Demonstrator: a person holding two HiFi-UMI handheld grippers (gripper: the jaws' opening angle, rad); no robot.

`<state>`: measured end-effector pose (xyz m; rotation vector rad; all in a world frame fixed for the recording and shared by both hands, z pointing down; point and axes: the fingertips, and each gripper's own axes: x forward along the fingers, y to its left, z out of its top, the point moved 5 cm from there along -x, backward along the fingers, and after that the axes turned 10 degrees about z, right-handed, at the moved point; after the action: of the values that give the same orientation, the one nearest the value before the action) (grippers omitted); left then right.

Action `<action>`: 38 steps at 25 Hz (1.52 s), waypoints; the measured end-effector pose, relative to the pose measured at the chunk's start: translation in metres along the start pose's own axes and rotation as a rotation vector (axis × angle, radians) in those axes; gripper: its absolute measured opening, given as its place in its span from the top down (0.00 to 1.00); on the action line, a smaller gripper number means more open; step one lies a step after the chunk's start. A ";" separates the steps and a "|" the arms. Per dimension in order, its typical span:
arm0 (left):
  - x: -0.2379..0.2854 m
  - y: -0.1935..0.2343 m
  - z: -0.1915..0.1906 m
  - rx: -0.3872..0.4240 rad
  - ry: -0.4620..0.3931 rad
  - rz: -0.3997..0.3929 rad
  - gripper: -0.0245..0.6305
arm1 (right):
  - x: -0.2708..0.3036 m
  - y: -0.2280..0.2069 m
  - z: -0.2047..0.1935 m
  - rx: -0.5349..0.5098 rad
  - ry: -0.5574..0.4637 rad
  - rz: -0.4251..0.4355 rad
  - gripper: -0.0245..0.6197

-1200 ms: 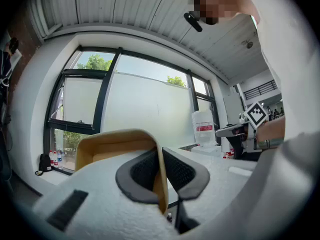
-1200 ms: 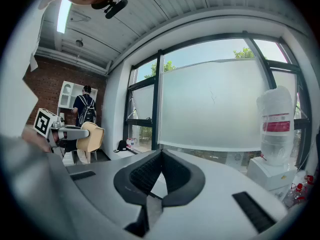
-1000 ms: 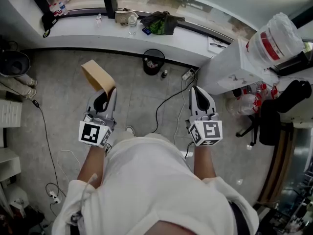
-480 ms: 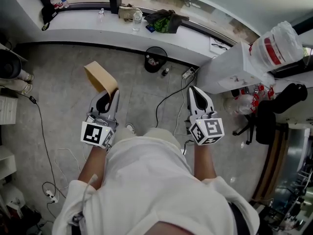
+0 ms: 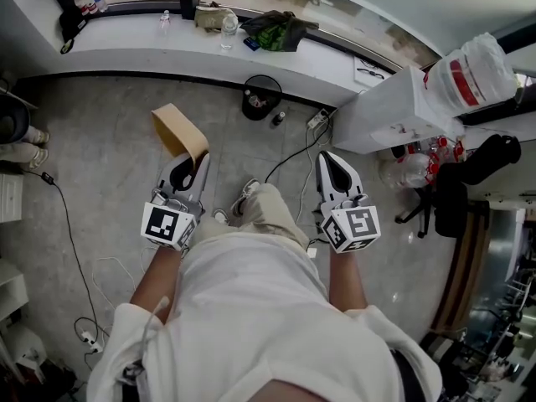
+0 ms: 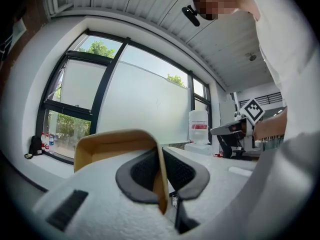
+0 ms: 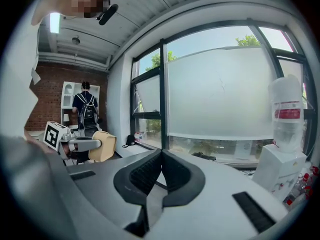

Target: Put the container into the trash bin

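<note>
The container (image 5: 178,131) is a tan, open paper box held out over the grey floor. My left gripper (image 5: 189,167) is shut on its side wall; in the left gripper view that wall (image 6: 159,176) is pinched between the dark pads, with the container (image 6: 110,145) reaching out to the left. A small round black trash bin (image 5: 261,96) stands on the floor by the wall under the window sill, ahead and between the two grippers. My right gripper (image 5: 332,162) is shut and holds nothing; its pads meet in the right gripper view (image 7: 161,159), where the container (image 7: 103,145) shows at the left.
The sill (image 5: 151,44) carries bottles and a dark green bag (image 5: 276,32). A white water dispenser with a jug (image 5: 473,65) and a black chair (image 5: 469,191) stand at the right. Cables (image 5: 289,174) trail over the floor near the bin.
The person's leg and shoe have come forward between the two grippers. Both grippers have shifted a little with the step; the left still clamps the container.
</note>
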<state>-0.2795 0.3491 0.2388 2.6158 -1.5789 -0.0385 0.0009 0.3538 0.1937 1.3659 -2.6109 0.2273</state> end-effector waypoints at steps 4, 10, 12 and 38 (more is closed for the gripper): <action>0.023 0.003 0.001 0.024 0.004 -0.024 0.92 | 0.013 -0.016 0.000 0.002 -0.016 -0.002 0.96; 0.081 0.009 -0.007 0.033 0.043 -0.043 0.92 | 0.053 -0.062 -0.007 0.040 -0.009 0.002 0.96; 0.112 0.014 -0.013 0.031 0.062 -0.042 0.92 | 0.074 -0.086 -0.005 0.044 -0.013 0.008 0.96; 0.414 0.058 -0.053 -0.057 0.254 -0.200 0.92 | 0.311 -0.287 0.032 0.103 0.134 0.106 0.96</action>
<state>-0.1338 -0.0409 0.3058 2.6006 -1.2154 0.2229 0.0600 -0.0627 0.2500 1.1985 -2.5934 0.4584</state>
